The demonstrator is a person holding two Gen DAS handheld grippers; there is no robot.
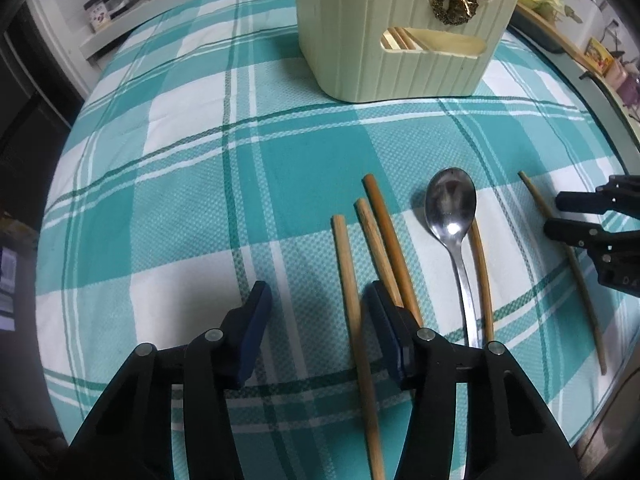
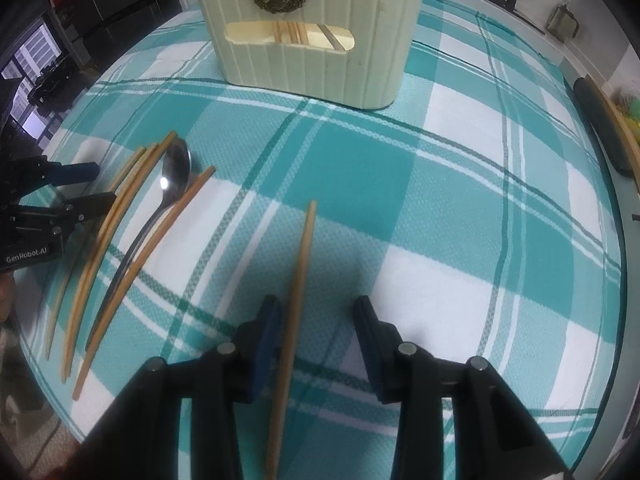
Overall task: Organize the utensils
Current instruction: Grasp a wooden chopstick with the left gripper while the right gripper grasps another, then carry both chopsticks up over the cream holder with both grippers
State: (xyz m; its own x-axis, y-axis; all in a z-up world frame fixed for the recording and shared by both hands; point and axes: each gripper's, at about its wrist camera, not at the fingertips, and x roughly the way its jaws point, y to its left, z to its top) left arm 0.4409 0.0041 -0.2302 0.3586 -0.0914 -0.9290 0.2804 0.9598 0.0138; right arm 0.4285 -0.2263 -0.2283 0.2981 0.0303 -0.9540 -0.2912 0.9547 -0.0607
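Left gripper (image 1: 316, 320) spread over leftmost chopstick (image 1: 356, 308). Right gripper (image 2: 318, 334) spread around lone chopstick (image 2: 298, 296). Spoon (image 1: 454, 220) between.

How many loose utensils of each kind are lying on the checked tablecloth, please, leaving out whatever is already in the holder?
Wooden chopsticks: 5
Metal spoon: 1
Total: 6

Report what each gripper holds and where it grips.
Nothing is held. Left gripper and right gripper both have open jaws, each straddling a chopstick lying on the tablecloth.
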